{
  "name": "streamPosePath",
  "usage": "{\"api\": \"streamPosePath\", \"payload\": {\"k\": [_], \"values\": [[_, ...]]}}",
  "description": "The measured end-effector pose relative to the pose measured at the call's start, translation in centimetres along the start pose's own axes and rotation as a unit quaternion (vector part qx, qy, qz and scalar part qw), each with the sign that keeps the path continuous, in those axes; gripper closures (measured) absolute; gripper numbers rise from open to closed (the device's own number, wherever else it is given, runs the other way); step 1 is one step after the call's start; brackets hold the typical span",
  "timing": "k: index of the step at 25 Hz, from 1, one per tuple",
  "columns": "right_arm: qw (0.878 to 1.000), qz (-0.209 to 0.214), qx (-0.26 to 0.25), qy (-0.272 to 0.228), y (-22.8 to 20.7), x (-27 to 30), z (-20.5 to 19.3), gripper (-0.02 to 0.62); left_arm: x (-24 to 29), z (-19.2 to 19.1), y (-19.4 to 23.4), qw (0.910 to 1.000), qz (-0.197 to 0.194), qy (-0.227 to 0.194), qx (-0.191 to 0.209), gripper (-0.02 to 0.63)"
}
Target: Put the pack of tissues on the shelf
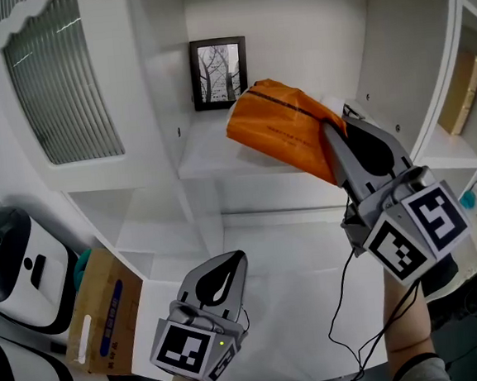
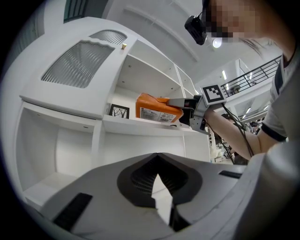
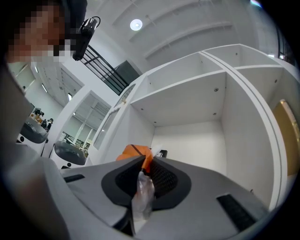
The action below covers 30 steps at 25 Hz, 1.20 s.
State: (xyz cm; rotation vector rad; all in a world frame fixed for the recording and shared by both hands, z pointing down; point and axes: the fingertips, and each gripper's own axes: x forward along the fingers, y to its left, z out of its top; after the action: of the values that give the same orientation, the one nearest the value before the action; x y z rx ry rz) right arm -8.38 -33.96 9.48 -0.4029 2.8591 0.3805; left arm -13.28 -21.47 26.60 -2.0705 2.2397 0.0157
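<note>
Placement: right tool (image 1: 333,136) clamps the tissue pack (image 1: 279,128) at the shelf (image 1: 211,159), centre frame; next, likely settle and release; left tool (image 1: 238,258) closed, empty.

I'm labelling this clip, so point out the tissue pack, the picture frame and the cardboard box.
tissue pack (image 1: 279,128): head view, middle of orange wrapper.
picture frame (image 1: 219,73): head view, centre of the print.
cardboard box (image 1: 106,303): head view, brown top face.
</note>
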Motion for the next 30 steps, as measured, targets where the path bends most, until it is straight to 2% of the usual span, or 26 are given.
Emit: {"api": "streamPosePath", "payload": {"k": [15,19,21,30], "values": [[1.0,-0.013,0.0,0.013,-1.4,3.2,-0.7,0.54,0.5,-0.3,2.3,0.9999,0.014,0.006,-0.007,0.581],[1.0,-0.019,0.002,0.015,-1.7,4.1,-0.8,0.538,0.3,-0.8,2.7,0.9992,0.016,0.029,-0.022,0.581],[1.0,-0.021,0.002,0.018,-1.8,4.6,-0.9,0.537,0.4,-0.5,3.3,0.9995,0.02,0.017,-0.016,0.581],[0.999,-0.035,0.003,0.036,-2.4,6.1,-1.6,0.485,0.8,-0.5,4.4,0.9996,0.018,0.01,-0.019,0.581]]}}
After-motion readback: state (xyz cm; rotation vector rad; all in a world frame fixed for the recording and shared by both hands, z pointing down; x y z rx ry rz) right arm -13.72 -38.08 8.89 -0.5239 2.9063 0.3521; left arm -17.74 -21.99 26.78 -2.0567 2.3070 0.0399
